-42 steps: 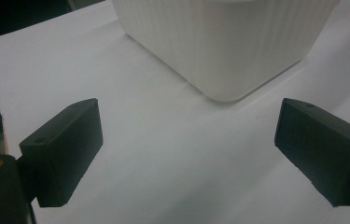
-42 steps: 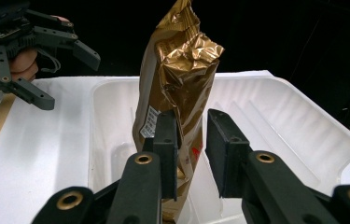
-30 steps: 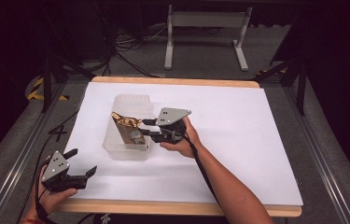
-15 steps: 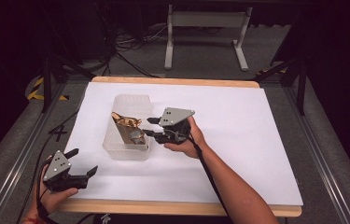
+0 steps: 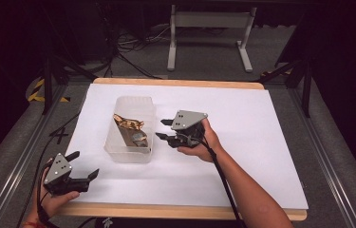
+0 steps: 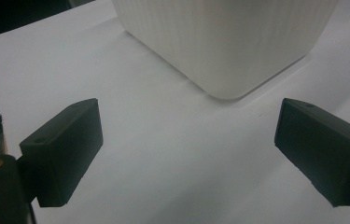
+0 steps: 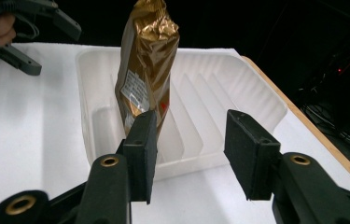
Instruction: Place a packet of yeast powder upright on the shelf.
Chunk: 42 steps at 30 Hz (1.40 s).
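High view first: a clear plastic tub point(image 5: 129, 130) sits on the white-covered bench point(image 5: 261, 142), left of middle, its long axis running away from the person. Inside it lies a gold foil packet point(image 5: 129, 125), crumpled and leaning. The right hand-held gripper point(image 5: 165, 129) is just beside the tub's right wall, jaws parted and pointing left at the packet, with nothing between them. The left hand-held gripper point(image 5: 84, 166) sits near the bench's front-left corner, well apart from the tub and also released. The right one is plainly the nearer of the two, so any reach for the packet would likely fall to it.

Left gripper view: both black jaws stand wide apart over bare white covering, and a rounded corner of the tub point(image 6: 224, 42) lies ahead, not touching.

Right gripper view: the packet point(image 7: 145, 65) stands roughly upright in the ribbed tub point(image 7: 256, 100), its long axis vertical, shiny gold and creased, with a white printed label low on its face. It lies straight ahead and slightly toward the left jaw, beyond the tub's near rim. The jaws are open and empty.
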{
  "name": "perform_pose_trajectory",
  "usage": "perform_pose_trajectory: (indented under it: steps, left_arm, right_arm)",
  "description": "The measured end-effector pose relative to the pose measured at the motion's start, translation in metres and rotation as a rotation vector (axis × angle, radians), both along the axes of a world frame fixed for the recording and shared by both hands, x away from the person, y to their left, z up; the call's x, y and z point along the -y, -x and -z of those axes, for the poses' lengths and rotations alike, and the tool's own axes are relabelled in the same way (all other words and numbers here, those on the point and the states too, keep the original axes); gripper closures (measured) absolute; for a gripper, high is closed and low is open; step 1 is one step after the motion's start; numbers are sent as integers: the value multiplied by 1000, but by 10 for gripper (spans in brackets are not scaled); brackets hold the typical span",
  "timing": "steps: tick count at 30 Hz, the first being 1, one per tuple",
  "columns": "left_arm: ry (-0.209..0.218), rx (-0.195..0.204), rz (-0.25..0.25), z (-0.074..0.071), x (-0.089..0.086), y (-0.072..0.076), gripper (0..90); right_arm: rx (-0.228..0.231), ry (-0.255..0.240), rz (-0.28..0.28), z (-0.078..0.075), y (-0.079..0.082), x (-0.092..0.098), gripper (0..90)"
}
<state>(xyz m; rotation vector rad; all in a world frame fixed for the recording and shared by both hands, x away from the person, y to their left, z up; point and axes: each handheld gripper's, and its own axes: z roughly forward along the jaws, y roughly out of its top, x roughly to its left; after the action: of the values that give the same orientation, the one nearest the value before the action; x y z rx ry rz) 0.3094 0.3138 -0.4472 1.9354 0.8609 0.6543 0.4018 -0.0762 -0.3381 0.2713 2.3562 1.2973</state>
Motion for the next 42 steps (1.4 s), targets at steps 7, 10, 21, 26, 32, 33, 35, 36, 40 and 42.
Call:
perform_pose_trajectory:
  steps: [7,10,21,26,32,33,35,36,40,42]
  left_arm:
    - [-5,1,-1,0,0,0,87]
    - [-4,0,0,0,0,-1,86]
    - [-4,4,-2,-1,0,-1,86]
    - [-3,1,-1,0,0,-1,87]
    - [-12,3,-3,0,0,-2,87]
    - [-12,3,-3,0,0,-2,87]
    - [-7,1,-5,0,0,-3,87]
    - [-11,0,-4,0,0,-3,87]
    - [-18,0,-4,0,0,-4,87]
    - [-17,-2,-4,0,0,-4,87]
  right_arm:
    - [19,35,18,-2,6,10,535]
    - [16,50,35,-3,6,16,530]
    - [39,109,110,-8,8,41,492]
    - [50,143,146,-6,11,53,469]
    - [45,153,187,-5,14,72,432]
    - [45,153,187,-5,14,72,432]
    - [46,157,202,-4,15,79,413]
    - [43,156,204,-4,16,82,407]
    - [46,156,230,-1,22,96,363]
    - [40,159,238,1,23,100,354]
